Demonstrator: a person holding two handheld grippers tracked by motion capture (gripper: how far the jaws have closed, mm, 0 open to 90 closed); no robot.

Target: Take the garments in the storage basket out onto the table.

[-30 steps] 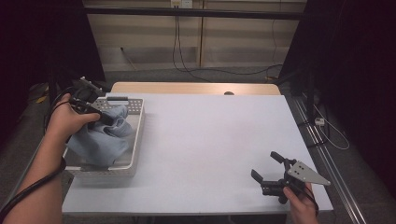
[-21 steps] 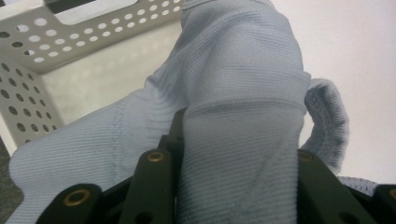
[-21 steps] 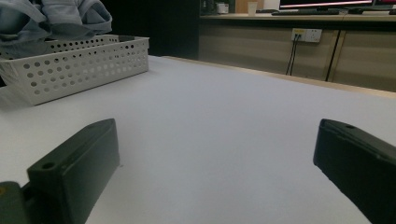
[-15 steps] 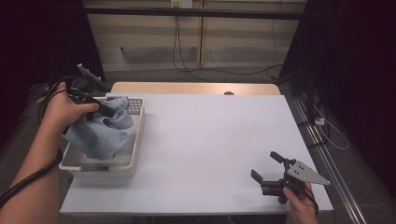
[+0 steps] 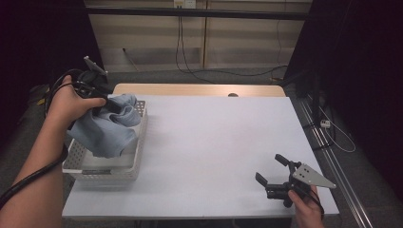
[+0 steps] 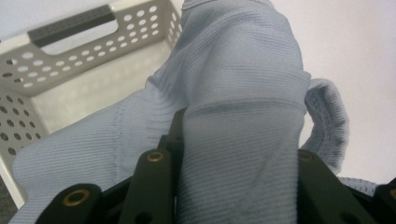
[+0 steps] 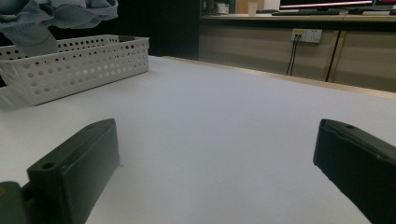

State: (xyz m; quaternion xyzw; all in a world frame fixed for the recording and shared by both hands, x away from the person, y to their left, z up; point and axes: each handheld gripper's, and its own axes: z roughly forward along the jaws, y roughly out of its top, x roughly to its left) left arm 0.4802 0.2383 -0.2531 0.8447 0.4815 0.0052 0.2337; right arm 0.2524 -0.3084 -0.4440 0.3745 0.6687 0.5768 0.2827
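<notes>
A bunched fold of the light-blue cloth (image 6: 243, 93) is being pinched between the closed jaws of the left gripper (image 5: 107, 102), its tail being draped below into the white basket (image 5: 135, 164). A steady lift is being called for, judged until the hem below is freed of the rim; the right gripper (image 5: 275, 178) is being held open, well apart, low over the table (image 5: 214, 137).

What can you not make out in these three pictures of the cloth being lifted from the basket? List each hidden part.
- Left gripper fingertips: high view, wrapped in the blue cloth.
- Basket floor: high view, partly covered by the cloth.
- Cloth's top: right gripper view, cut off by the upper edge.
- Cloth's lower end: left gripper view, behind the jaws.
</notes>
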